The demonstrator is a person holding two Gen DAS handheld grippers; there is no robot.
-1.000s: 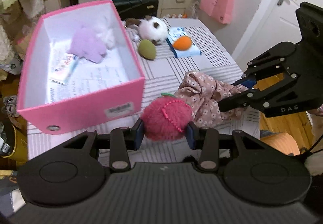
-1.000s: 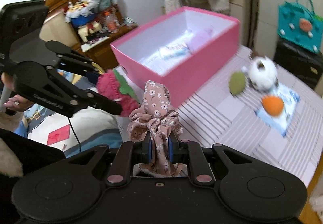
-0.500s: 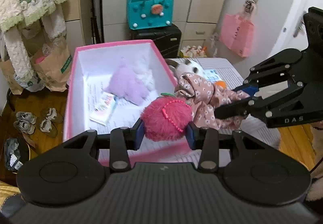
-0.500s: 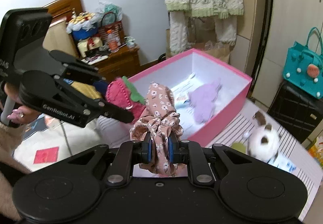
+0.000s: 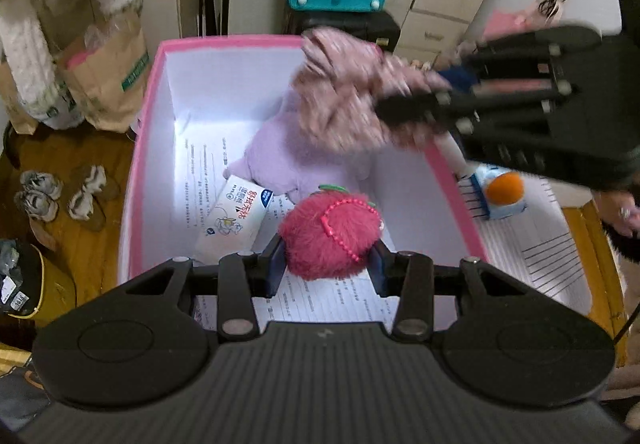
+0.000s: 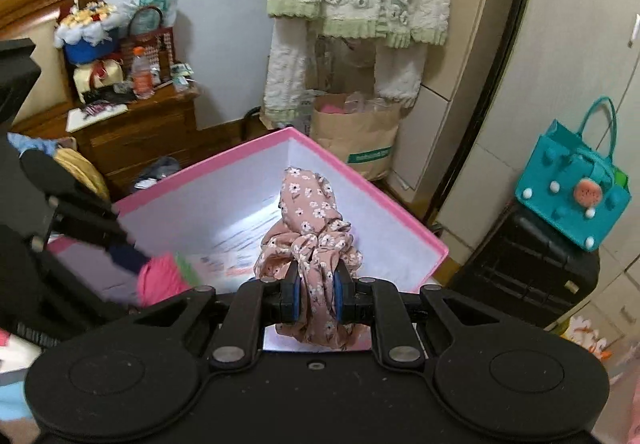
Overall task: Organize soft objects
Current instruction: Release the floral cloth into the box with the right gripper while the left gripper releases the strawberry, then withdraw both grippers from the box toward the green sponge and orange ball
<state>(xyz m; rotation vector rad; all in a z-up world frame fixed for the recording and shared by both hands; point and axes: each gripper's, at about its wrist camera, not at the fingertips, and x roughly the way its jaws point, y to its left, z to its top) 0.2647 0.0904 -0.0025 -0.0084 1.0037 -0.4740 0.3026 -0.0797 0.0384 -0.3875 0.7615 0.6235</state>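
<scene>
Pink box (image 5: 144,147) now under both grippers, before off to the side; left gripper (image 5: 328,264) clamps pompom (image 5: 330,234), right gripper (image 6: 316,296) clamps scrunchie (image 6: 312,228).

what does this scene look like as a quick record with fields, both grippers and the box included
left gripper: shut on the pink fuzzy plush, held above the box floor
right gripper: shut on the floral scrunchie, also over the box
container: pink box, open top, white inside
already in box: lilac plush, tissue pack, printed paper
outside box: orange ball on the striped table, right of the box
released yet: neither item
</scene>
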